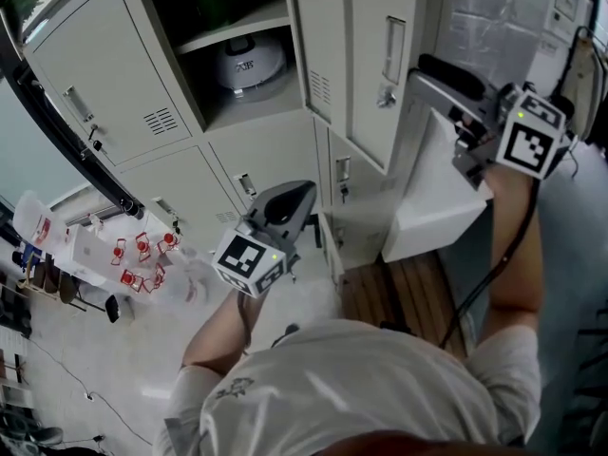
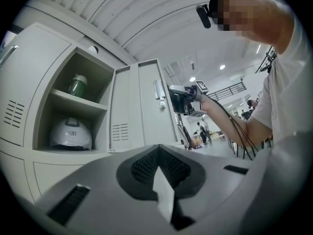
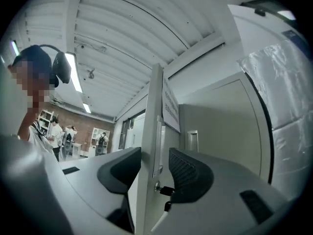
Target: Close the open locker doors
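The open locker (image 1: 252, 114) sits in the upper row, with a white helmet (image 1: 249, 60) on its floor and a green bottle (image 2: 77, 85) on the shelf above. Its door (image 1: 380, 27) stands swung out to the right of the open locker and is not yet shut.

The right gripper (image 3: 154, 165) is up at the door's free edge, on the far side from the open locker. Its jaws are spread, one on each face of the door. The thin edge and the key (image 3: 166, 191) in its lock stand between them, and the pads do not squeeze the metal. Straddling the edge this way probably lets either jaw push the panel back toward the open locker without a firm grip.

The left gripper (image 2: 159, 173) hangs below the open locker, pointing level at it. Its jaws are pressed together with nothing between them. It looks parked low to keep out of the door's swing.

Below and to the right of the open locker, a pale slab (image 1: 432, 198) juts out. It may be another open door, but I cannot tell.
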{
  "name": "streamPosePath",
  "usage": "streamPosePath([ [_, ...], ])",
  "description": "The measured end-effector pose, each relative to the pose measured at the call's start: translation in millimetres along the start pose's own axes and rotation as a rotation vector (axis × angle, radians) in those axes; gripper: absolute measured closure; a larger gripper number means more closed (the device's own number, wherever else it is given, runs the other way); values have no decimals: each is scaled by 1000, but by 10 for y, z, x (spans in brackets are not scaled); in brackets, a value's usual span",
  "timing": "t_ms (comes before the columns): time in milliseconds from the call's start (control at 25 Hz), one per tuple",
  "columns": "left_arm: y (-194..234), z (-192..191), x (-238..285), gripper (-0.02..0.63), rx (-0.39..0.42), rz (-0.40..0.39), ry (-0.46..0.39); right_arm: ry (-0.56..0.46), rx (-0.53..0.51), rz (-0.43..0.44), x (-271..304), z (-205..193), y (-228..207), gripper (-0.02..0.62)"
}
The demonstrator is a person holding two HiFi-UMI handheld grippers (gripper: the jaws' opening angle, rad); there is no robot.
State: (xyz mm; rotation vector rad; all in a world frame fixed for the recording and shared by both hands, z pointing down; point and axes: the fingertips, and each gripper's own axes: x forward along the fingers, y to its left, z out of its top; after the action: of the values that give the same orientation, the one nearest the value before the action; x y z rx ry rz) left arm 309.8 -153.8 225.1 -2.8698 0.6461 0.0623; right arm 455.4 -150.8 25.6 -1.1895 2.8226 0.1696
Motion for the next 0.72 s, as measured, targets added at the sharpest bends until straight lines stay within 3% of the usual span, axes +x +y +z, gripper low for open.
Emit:
streamPosePath([
  [240, 32, 0, -18, 607, 3, 5, 0, -32, 71, 143, 147, 14, 189, 417],
  [720, 216, -19, -254, 607, -2, 65, -1, -21, 10, 282, 733, 26, 813, 417],
])
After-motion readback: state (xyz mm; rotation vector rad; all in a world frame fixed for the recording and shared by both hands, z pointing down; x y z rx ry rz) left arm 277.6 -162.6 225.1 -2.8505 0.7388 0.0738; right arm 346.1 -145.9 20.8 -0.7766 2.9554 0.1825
